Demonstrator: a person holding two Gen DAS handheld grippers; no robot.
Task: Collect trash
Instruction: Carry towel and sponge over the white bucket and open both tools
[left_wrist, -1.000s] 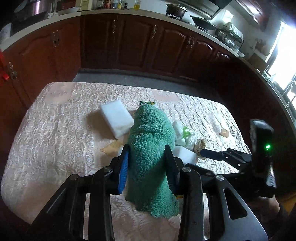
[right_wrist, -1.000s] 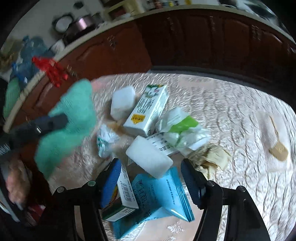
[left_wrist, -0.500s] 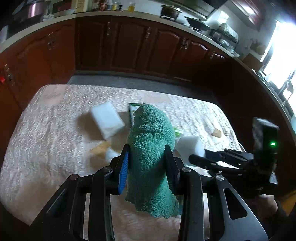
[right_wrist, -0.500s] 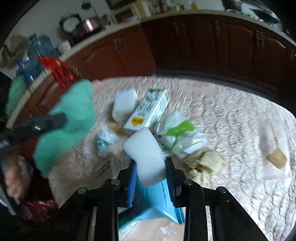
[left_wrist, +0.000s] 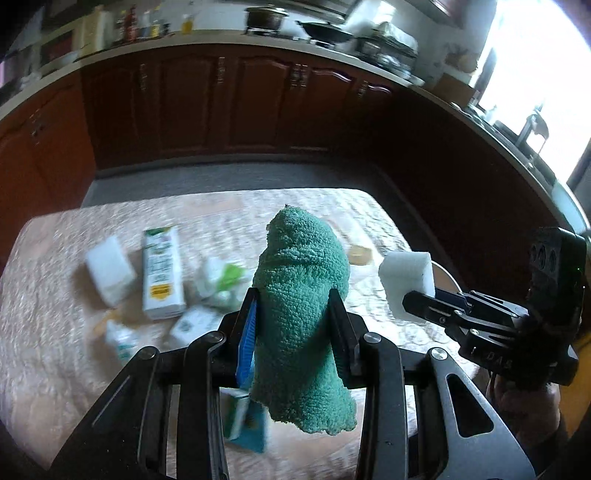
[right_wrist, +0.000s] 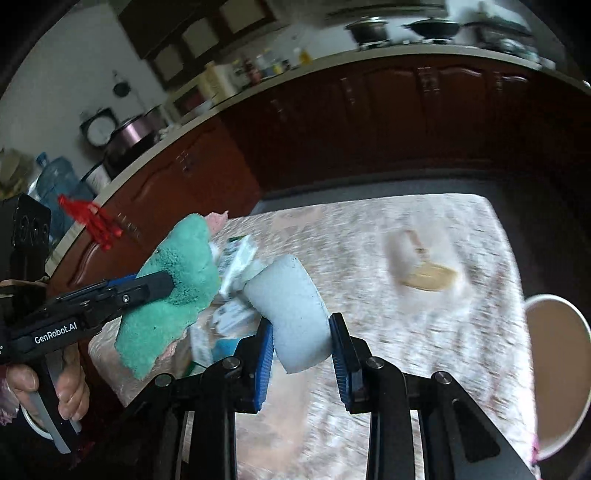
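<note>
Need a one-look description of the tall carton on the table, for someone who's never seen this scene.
Start at the table under the pale embossed cloth. In its litter pile, left of the green towel clamped in the left hand-held gripper, lies the carton. It is the only long white box with green print and a yellow label; the white sponge block beside it is plain.

Daylight pours in from a blown-out white window (left_wrist: 532, 92) at the upper right of the left wrist view, leaving the dark red-brown wooden cabinets (left_wrist: 229, 107) dim. Both fisheye pictures bow straight lines and darken at the corners. The cream embossed cloth-covered surface (right_wrist: 424, 332) smears with motion blur, while the fuzzy green terry cloth (left_wrist: 301, 314) stays sharp.
</note>
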